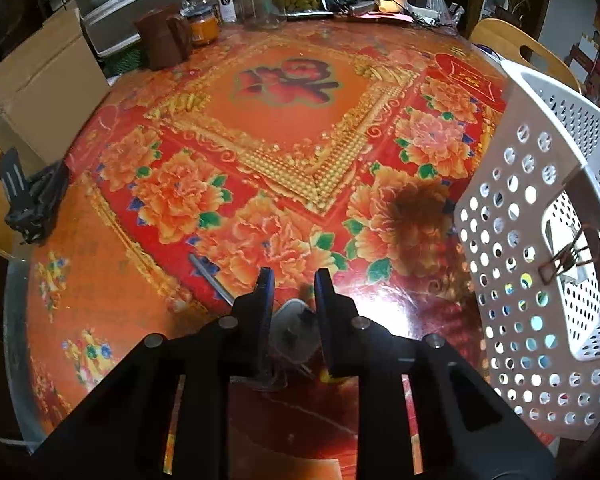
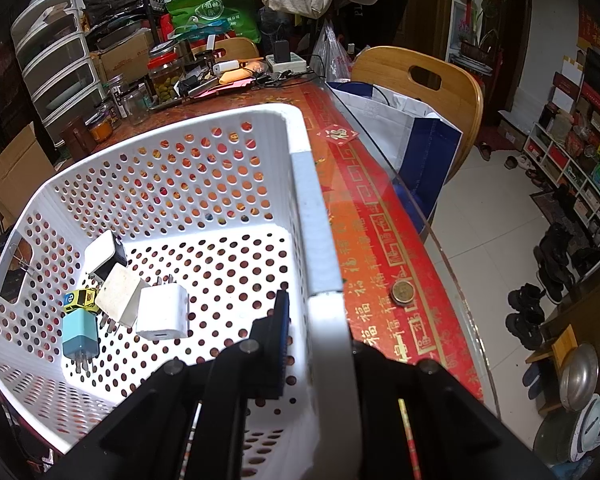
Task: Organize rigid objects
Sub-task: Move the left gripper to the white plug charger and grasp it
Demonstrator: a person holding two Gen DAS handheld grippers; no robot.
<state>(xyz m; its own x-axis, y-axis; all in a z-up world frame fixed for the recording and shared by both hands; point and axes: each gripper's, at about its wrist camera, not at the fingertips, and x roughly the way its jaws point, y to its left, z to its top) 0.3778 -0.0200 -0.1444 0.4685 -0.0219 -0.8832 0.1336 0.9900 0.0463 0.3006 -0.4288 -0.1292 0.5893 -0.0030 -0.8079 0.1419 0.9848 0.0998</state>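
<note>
Left wrist view: my left gripper (image 1: 294, 280) points down at the red flowered table (image 1: 260, 140). A white plug (image 1: 292, 332) lies between my fingers (image 1: 265, 300), low near their roots; whether the pads actually press on it I cannot tell. A grey pen (image 1: 210, 280) lies on the table just left of the fingers. The white perforated basket (image 1: 540, 240) stands to the right, with a binder clip (image 1: 568, 256) on its handle hole.

Right wrist view: my right gripper (image 2: 320, 320) is clenched on the basket's (image 2: 180, 184) near right rim, one finger inside the wall, the other outside. In the basket lie a white charger (image 2: 162, 312), a blue charger (image 2: 80, 334), a yellow toy car (image 2: 80, 300), a beige block (image 2: 120, 294) and a white-and-black adapter (image 2: 106, 254), bunched together at the left. A coin (image 2: 403, 292) rests on the table (image 2: 380, 220), right of the basket.
</note>
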